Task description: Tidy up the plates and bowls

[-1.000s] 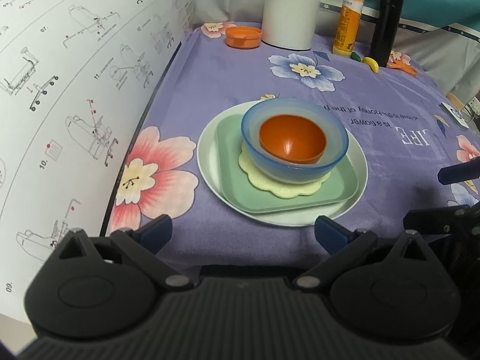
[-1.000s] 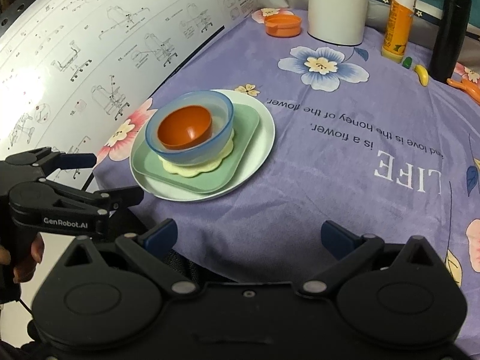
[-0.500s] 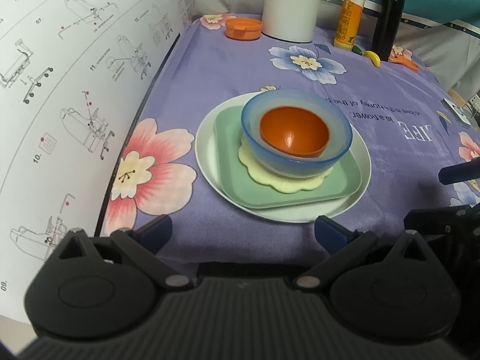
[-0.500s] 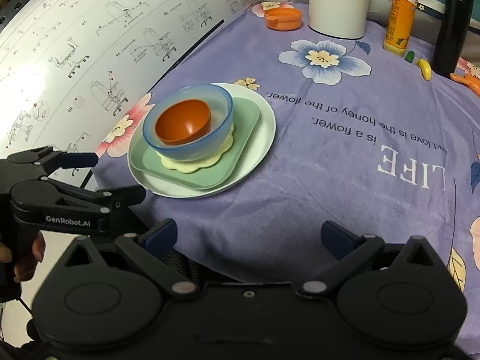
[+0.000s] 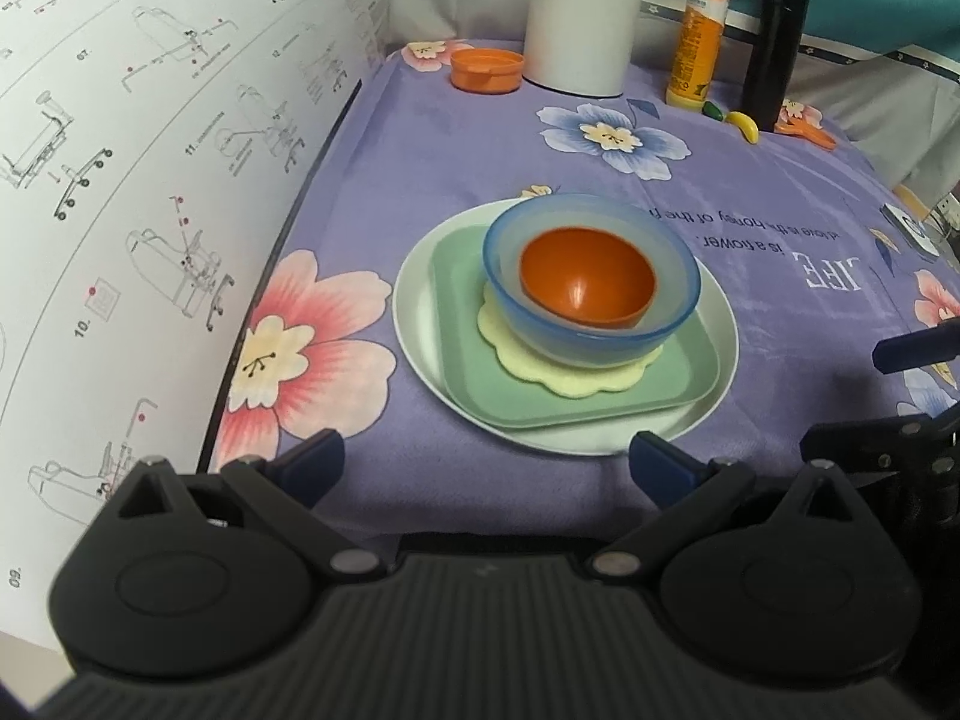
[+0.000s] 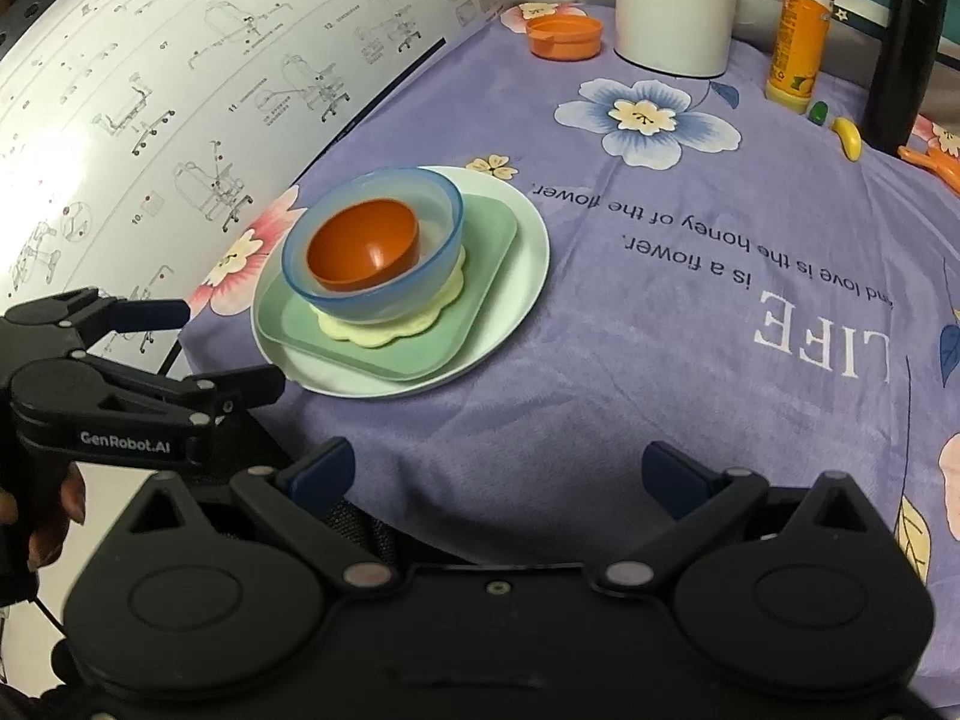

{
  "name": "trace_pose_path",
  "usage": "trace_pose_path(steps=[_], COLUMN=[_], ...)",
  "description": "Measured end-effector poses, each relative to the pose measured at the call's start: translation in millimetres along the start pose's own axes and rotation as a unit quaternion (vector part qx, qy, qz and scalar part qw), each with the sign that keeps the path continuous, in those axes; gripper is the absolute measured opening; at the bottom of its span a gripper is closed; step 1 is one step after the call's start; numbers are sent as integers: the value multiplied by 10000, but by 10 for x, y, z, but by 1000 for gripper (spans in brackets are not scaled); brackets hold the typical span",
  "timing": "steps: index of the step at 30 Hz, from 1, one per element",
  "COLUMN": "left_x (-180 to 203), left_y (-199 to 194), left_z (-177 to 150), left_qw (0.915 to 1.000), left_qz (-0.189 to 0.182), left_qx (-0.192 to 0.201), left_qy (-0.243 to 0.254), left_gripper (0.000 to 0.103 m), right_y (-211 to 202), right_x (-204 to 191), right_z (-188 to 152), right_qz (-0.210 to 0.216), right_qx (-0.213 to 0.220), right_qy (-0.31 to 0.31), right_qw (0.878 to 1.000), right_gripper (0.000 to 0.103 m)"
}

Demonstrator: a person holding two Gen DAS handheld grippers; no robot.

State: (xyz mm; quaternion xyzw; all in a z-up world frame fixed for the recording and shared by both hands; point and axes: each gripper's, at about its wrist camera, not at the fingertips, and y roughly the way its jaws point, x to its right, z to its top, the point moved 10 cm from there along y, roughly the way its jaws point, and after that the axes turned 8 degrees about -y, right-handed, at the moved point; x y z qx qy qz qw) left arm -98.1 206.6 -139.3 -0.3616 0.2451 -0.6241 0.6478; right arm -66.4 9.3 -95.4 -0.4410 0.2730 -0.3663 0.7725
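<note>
Left gripper (image 5: 485,463) low at 6 o'clock, fingers spread, empty, aimed at stack. Stack at 12 of it: orange bowl (image 5: 587,285) in blue bowl (image 5: 672,318), on plates (image 5: 420,324), on cloth (image 5: 420,138). Right gripper (image 6: 497,471) beside, level, fingers spread, empty; stack at its 11.

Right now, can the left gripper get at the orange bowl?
Probably yes. The left gripper is open and empty, just short of the white plate, and nothing stands between it and the orange bowl. The bowl sits nested in the blue bowl, so only its rim is easy to pinch.
</note>
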Motion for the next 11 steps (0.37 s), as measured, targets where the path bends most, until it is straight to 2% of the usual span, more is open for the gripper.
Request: trace_pose_path(steps=[11], left_x=[61], left_y=[-99], left_z=[31], left_qw=[9998], left_qz=[-16], left_qx=[113], left_qy=[147], left_gripper=[103], right_y=[-92], right_x=[1], right_z=[7], right_qz=[-22], right_qx=[108], right_qy=[-26], right_qw=[9999], right_gripper=[103])
